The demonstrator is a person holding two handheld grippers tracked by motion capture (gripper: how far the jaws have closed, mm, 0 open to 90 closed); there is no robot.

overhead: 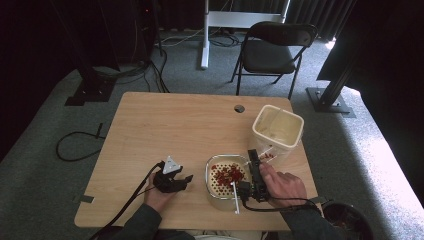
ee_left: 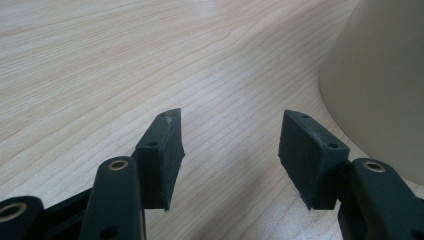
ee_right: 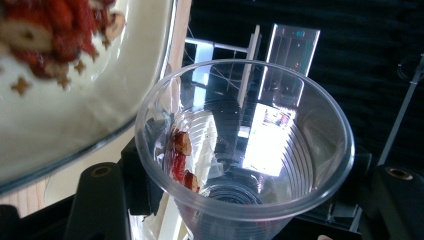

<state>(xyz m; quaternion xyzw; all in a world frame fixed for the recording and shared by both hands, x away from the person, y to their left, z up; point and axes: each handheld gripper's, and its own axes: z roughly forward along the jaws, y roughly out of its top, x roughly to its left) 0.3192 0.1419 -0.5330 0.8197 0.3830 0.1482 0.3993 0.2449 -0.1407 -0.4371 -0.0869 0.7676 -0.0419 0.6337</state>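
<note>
Two grippers were in my hands at this moment. My right gripper (overhead: 255, 161) was clamped on a clear plastic cup (ee_right: 245, 145), held just beside the right rim of the round white strainer bowl (overhead: 212, 192) near the front edge of the wooden table (overhead: 165, 130). Seen in the right gripper view, the cup carried no more than a few red pieces (ee_right: 181, 159) clinging to its inner wall, and its bottom looked otherwise bare; by my reading, most of its load had already gone out. A heap of red pieces (overhead: 226, 175) lay in the strainer bowl, whose holes showed around the heap, so I judged the transfer into that bowl to be largely done. What remained, as far as these views allowed, was to shake the last pieces out of the cup and to set the cup down. My left gripper (overhead: 186, 179) rested low over the table to the left of the strainer bowl, its jaws wide apart with nothing between them; the bowl's cream wall (ee_left: 380, 85) stood near its right-hand jaw without touching it. Behind the strainer bowl stood a tall cream tub (overhead: 278, 128); whether it held anything much I could not tell.
</note>
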